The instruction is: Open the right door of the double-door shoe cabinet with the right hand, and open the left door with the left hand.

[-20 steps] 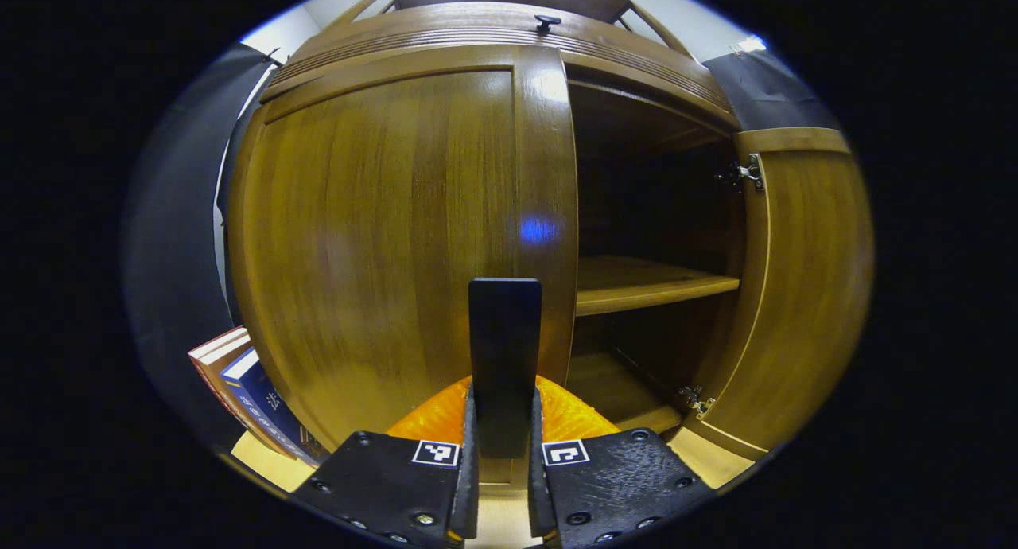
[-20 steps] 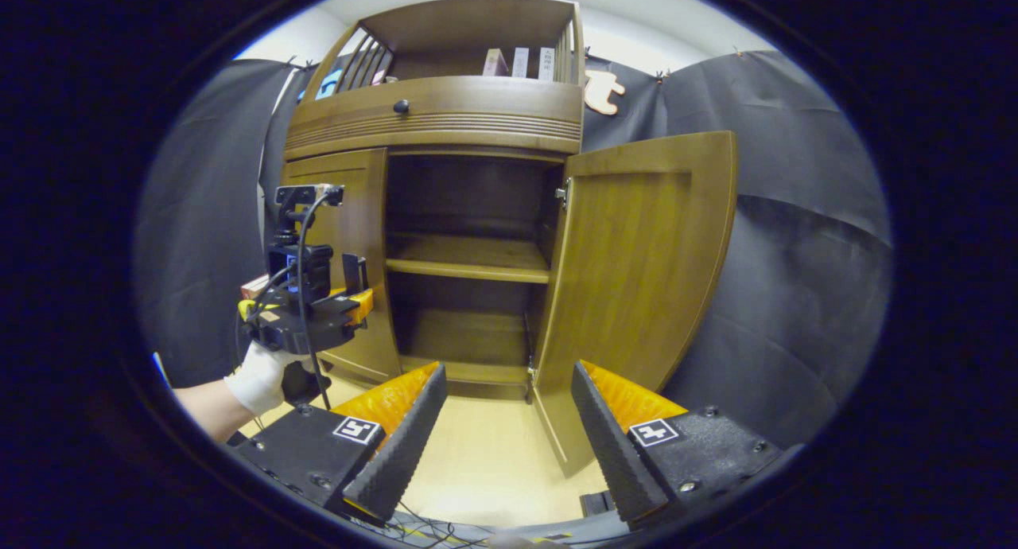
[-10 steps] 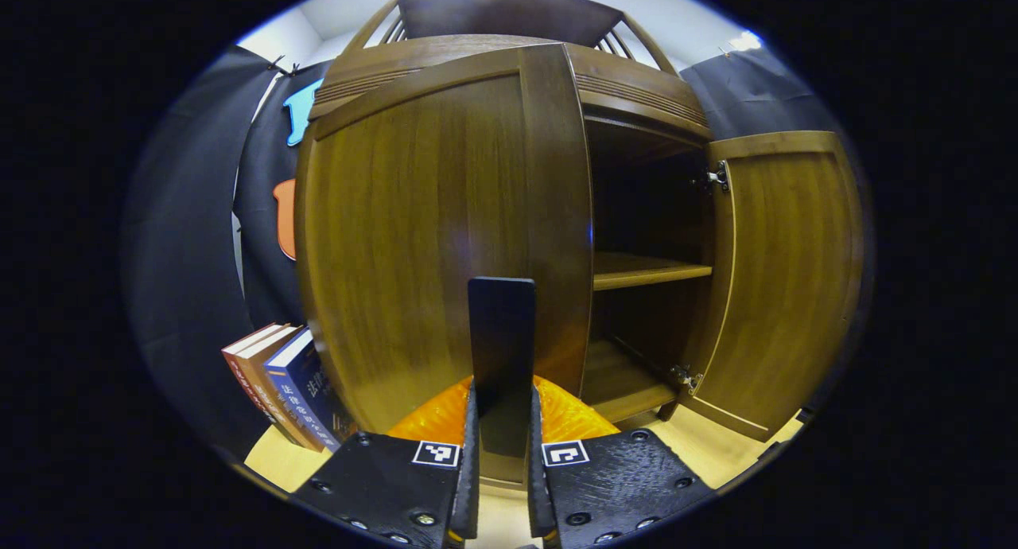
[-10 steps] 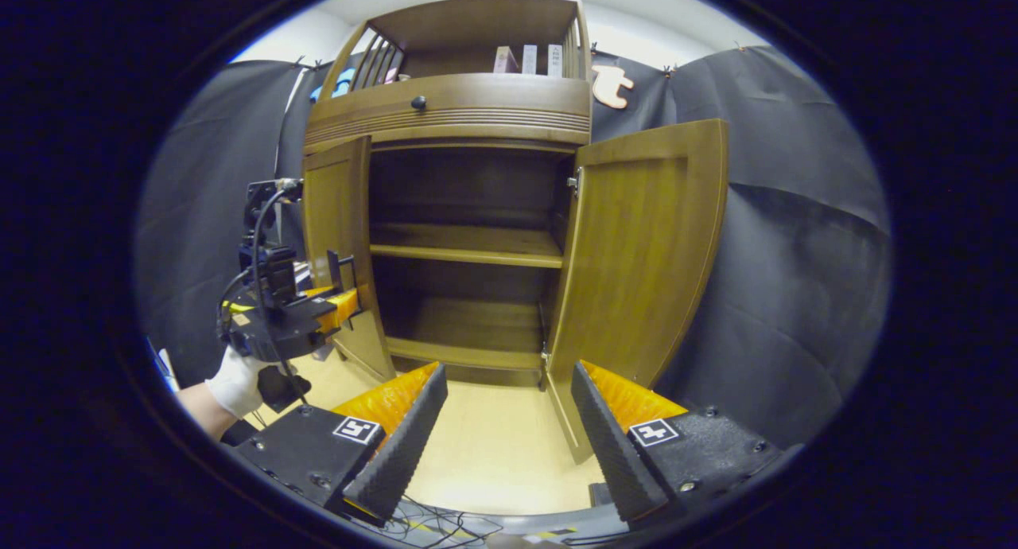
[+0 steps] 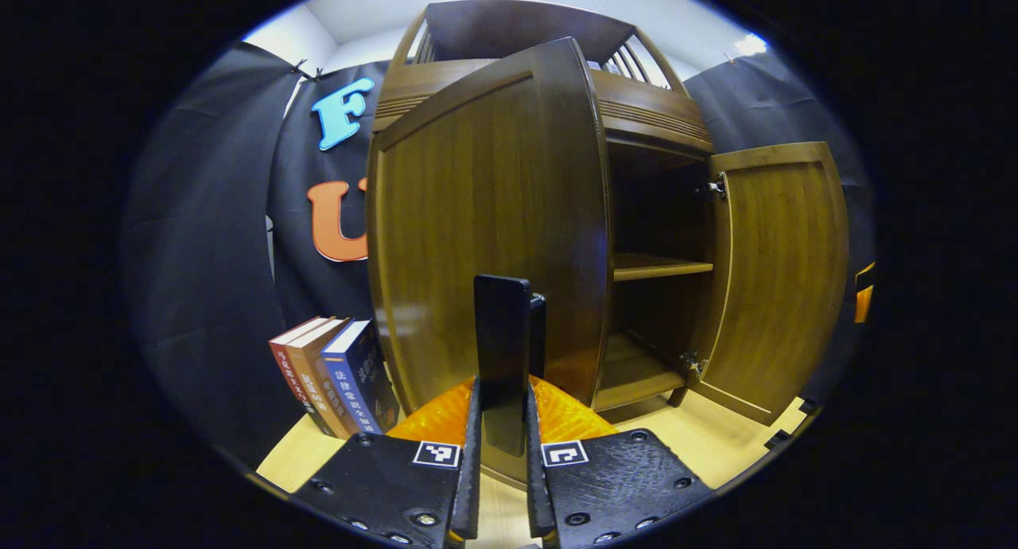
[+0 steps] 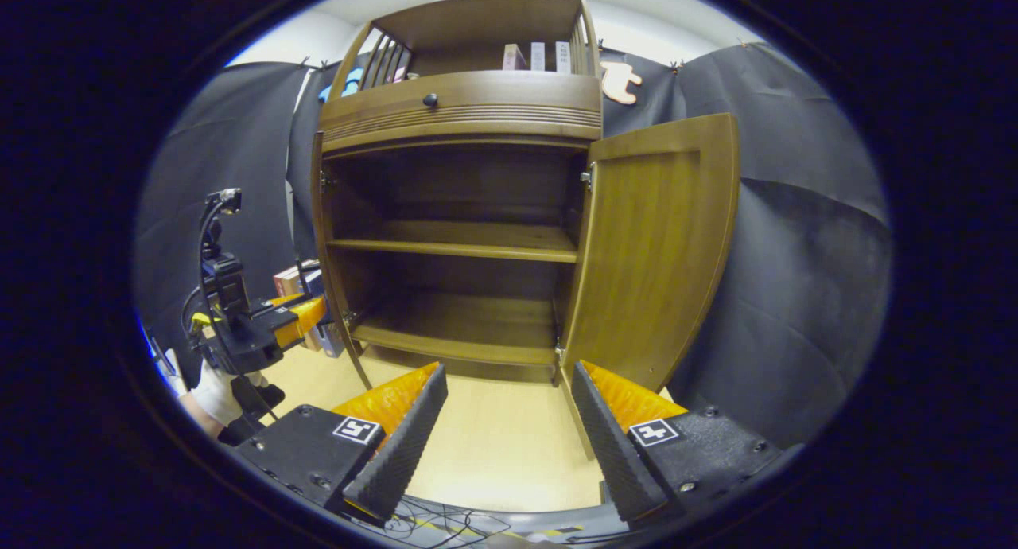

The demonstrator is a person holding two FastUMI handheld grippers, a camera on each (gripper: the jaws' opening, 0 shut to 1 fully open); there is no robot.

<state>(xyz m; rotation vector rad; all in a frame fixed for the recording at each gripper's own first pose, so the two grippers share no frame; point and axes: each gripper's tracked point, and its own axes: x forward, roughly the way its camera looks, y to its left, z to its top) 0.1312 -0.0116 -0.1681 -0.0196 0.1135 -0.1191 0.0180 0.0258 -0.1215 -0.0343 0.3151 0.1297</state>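
The brown wooden left door of the double-door shoe cabinet is swung well out from the carcass. In the right gripper view it is seen almost edge-on as a thin upright strip at the cabinet's left side. The door's dark upright handle is clamped between the fingers of the left gripper, which are drawn in tight on it with no gap visible on either side. The same gripper is seen farther off in the right gripper view, carried by a white-gloved hand.

The step in hand is judged to be the last part of the left door's swing. It is best finished by carrying the handle along the door's own arc around the hinges, not pulled straight back, so that the handle is not twisted in the grip. The hold should be kept firm until the door rests, then let go squarely (a sideways release could nudge the door back).

The upright row of red, brown and blue books stands on the pale wooden floor just beside the cabinet, behind the swinging door, and a wider swing is likely to be stopped there, so the motion should be slowed near them.

The brown wooden right door stands fully open, and the two shelves inside are bare. The right gripper is held back from the cabinet with its fingers spread wide and nothing between them.
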